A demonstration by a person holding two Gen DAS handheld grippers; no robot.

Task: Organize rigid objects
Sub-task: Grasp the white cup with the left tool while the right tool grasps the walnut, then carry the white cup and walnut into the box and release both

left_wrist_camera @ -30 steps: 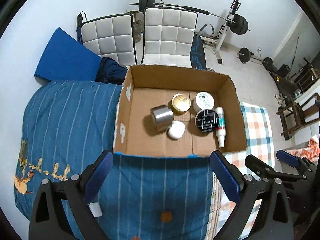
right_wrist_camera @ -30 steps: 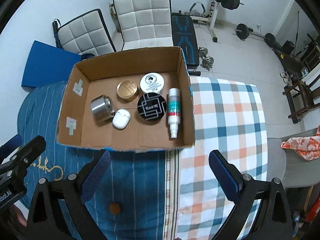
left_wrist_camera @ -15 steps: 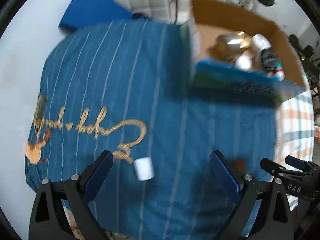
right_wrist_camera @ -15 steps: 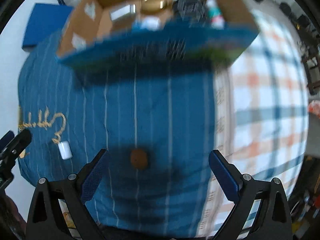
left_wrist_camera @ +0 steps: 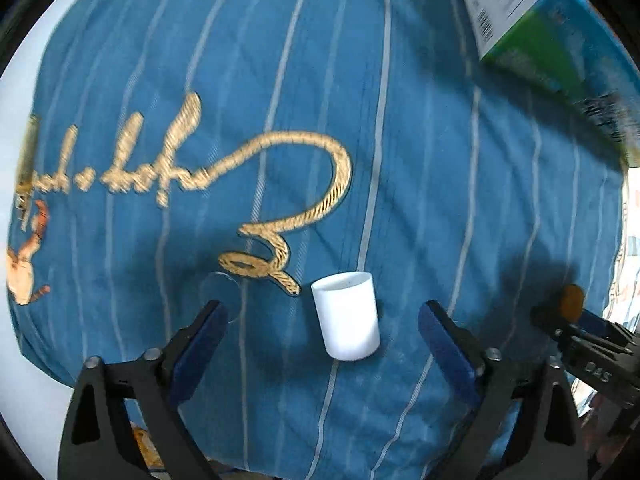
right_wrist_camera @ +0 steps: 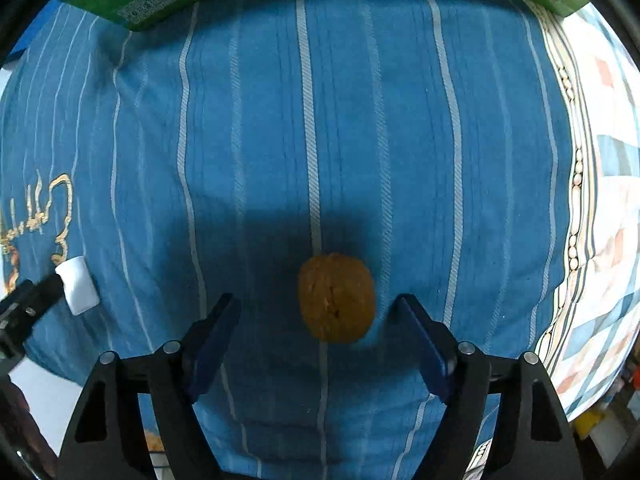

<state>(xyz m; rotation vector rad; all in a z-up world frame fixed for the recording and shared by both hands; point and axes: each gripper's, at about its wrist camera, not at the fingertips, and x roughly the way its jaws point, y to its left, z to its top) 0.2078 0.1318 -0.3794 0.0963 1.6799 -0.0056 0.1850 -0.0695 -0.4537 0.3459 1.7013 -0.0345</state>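
While both grippers close, the left gripper (left_wrist_camera: 322, 320) straddles a white cylinder (left_wrist_camera: 347, 316) untouched, and the right gripper (right_wrist_camera: 320, 316) straddles a brown walnut (right_wrist_camera: 336, 298) on the blue bedspread (right_wrist_camera: 360, 120).

Open blue bedspread (left_wrist_camera: 420, 160) is left clear on all sides of the white cup (left_wrist_camera: 347, 316) and walnut (right_wrist_camera: 336, 298); only the box (left_wrist_camera: 532, 28) is found barring the far edge.

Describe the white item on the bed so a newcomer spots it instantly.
Start at the blue striped cover with gold embroidered script. Just below the script's last curl lies a small white cylinder, between the fingers of the closing left gripper, untouched. It is white and smooth-sided; the only other loose item, a brown walnut-like ball, is round and rough.
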